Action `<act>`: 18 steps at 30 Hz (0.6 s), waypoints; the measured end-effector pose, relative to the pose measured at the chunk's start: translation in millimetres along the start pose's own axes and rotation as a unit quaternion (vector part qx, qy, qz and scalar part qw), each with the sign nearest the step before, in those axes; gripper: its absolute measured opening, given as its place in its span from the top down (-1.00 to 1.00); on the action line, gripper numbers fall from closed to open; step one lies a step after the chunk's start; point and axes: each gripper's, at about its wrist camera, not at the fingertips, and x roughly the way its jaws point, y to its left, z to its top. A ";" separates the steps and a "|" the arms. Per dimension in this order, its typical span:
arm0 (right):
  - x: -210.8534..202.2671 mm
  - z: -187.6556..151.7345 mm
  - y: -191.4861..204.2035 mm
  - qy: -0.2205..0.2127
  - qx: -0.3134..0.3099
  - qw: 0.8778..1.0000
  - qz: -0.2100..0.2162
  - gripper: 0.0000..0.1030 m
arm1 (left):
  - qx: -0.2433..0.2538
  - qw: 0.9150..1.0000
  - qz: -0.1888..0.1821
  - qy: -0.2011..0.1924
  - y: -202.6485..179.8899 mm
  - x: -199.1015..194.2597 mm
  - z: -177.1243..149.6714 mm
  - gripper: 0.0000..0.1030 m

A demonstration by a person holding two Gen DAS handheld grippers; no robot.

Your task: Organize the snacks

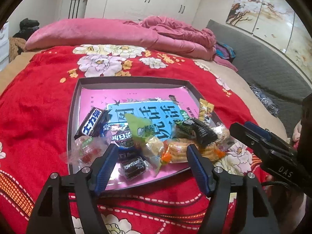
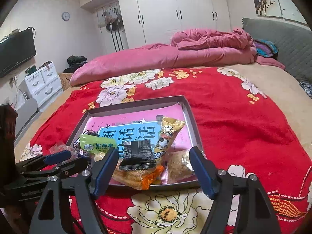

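Observation:
A shallow grey-rimmed tray (image 1: pixel 134 80) (image 2: pixel 136 102) with a pink and blue bottom lies on the red floral blanket. Several snack packets are piled at its near end: a dark chocolate bar (image 1: pixel 91 124), blue cookie packs (image 1: pixel 122 138), a green packet (image 1: pixel 140 126) (image 2: pixel 97 145), a black packet (image 1: pixel 198 131) (image 2: pixel 139 154), an orange-ended wafer pack (image 1: pixel 181 150) (image 2: pixel 136 175) and a yellow packet (image 1: pixel 205 108) (image 2: pixel 168 136). My left gripper (image 1: pixel 151 147) (image 2: pixel 76 158) hovers open over the pile's left half. My right gripper (image 2: pixel 154 150) (image 1: pixel 239 126) is open over the right half. Neither one's pads press on a packet.
The blanket (image 1: pixel 39 107) covers a bed, with a folded pink quilt (image 1: pixel 117 35) behind the tray. A grey headboard (image 1: pixel 263 68) runs along the right. In the right wrist view, white drawers (image 2: pixel 42 85) and a wall television (image 2: pixel 17 52) stand to the left of the bed.

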 end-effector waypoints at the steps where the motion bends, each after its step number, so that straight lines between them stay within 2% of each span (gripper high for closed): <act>1: -1.6 0.3 -0.5 -0.003 0.001 1.000 -0.002 -0.47 | 0.002 1.000 -0.001 -0.003 -1.2 -2.6 0.2 -0.45; 8: -17.3 2.0 -5.8 -0.024 0.004 1.000 -0.005 -0.66 | 0.000 1.000 -0.003 -0.015 -5.4 -21.0 -2.9 -0.49; 11: -23.2 -1.0 -5.8 -0.022 0.000 1.000 0.000 -0.75 | -0.012 1.000 0.005 -0.004 -5.1 -26.8 -8.2 -0.50; 18: -43.0 -20.4 -8.4 -0.007 0.002 1.000 0.006 -0.77 | -0.027 0.999 0.035 0.028 -8.5 -33.7 -30.0 -0.50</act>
